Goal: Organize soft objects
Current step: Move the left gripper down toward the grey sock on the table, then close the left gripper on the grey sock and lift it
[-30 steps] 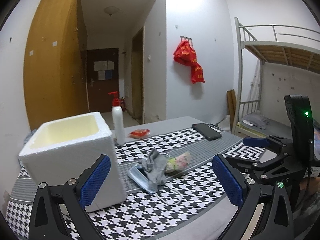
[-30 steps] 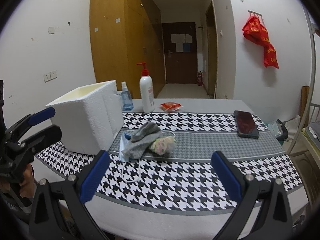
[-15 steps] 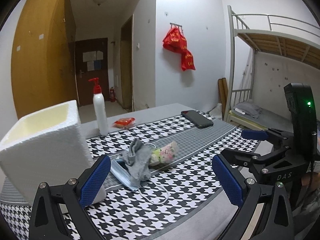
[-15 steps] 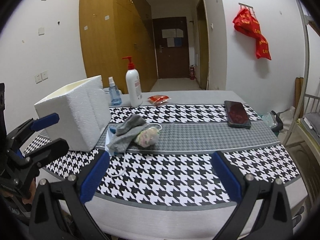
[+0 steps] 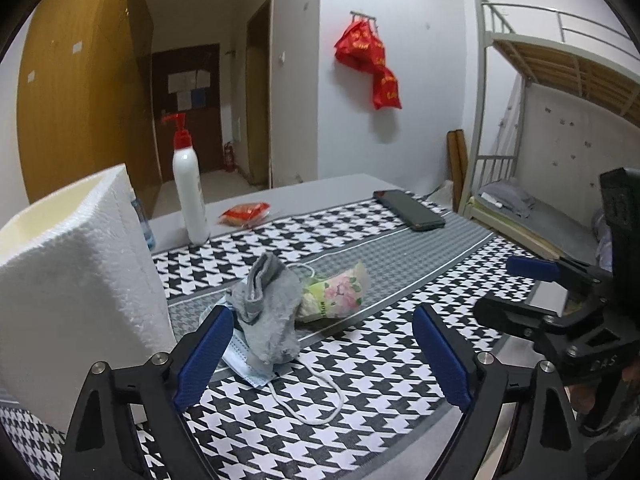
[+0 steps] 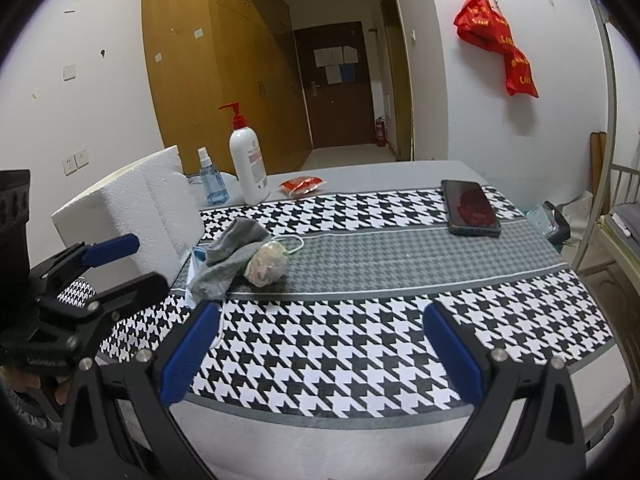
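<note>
A grey sock (image 5: 268, 312) (image 6: 228, 256) lies crumpled on a blue face mask (image 5: 246, 364) (image 6: 196, 260), next to a floral tissue pack (image 5: 336, 292) (image 6: 266, 266), on the houndstooth tablecloth. A white foam box (image 5: 76, 280) (image 6: 132, 216) stands just left of the pile. My left gripper (image 5: 320, 356) is open and empty, close in front of the pile. My right gripper (image 6: 320, 352) is open and empty, near the table's front edge, right of the pile.
A white pump bottle (image 5: 190, 196) (image 6: 248, 164), a small blue spray bottle (image 6: 210, 184) and a red packet (image 5: 244, 214) (image 6: 302, 185) stand at the back. A black phone (image 5: 408, 210) (image 6: 470, 208) lies at the right. A bunk bed (image 5: 560, 128) stands beyond the table's right side.
My left gripper has moved forward and right toward the sock pile, so the foam box now fills its left side. My right gripper has shifted slightly closer to the table.
</note>
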A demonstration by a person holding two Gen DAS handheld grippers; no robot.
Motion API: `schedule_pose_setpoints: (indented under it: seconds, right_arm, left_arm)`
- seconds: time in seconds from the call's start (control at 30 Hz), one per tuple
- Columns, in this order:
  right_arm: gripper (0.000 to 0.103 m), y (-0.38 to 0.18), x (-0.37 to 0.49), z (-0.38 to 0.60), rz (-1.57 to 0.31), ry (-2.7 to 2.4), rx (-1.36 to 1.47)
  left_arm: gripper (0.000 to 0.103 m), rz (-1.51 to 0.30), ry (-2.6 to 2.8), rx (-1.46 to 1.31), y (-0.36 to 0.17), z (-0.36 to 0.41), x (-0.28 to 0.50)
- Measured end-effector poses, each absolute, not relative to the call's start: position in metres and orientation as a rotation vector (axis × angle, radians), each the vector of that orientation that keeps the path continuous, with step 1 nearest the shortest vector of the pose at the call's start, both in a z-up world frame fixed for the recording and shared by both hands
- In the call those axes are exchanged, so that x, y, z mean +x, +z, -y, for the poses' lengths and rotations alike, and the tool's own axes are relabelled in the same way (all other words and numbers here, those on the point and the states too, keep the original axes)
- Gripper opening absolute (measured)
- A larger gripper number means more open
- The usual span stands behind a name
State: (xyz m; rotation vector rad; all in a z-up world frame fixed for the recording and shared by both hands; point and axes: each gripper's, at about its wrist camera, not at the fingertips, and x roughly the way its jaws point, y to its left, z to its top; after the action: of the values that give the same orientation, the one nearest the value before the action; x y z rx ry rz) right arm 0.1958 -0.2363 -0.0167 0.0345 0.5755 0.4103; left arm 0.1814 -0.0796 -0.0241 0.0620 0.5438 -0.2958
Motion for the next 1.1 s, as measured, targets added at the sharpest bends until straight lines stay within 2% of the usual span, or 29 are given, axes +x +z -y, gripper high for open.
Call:
schedule_pose_setpoints:
  seconds: [0.33,0.5,0.8,1.0,1.1]
  right_arm:
    - [0.103,-0.028,0.211,0.239,-0.599,0.445,0.043]
    - [0.103,-0.032,0.218,0.237,-0.609,0.458,0.037]
    - [0.103,-0.036,0.225,0.238,-0.623,0.469,0.042]
    - [0.103,-0.038,0.229,0.238,-0.629,0.476,0.042]
    - [0.103,-0.040,0.230,0.238,-0.632,0.475,0.047]
  left_arm:
    - [0.083,-0.603,-0.237,0.075,-0.035,0.081,0.206]
    - [0.069,-0.657,-0.209,0.085,-0.045,0.081,0.222]
    - [0.066,-0.719,-0.151,0.103,-0.060,0.078,0.239]
    - [0.048,-0.782,-0.132,0.099,-0.070,0.074,0.250]
    - [0.044,-0.789,-0.129,0.095,-0.071,0.073,0.251]
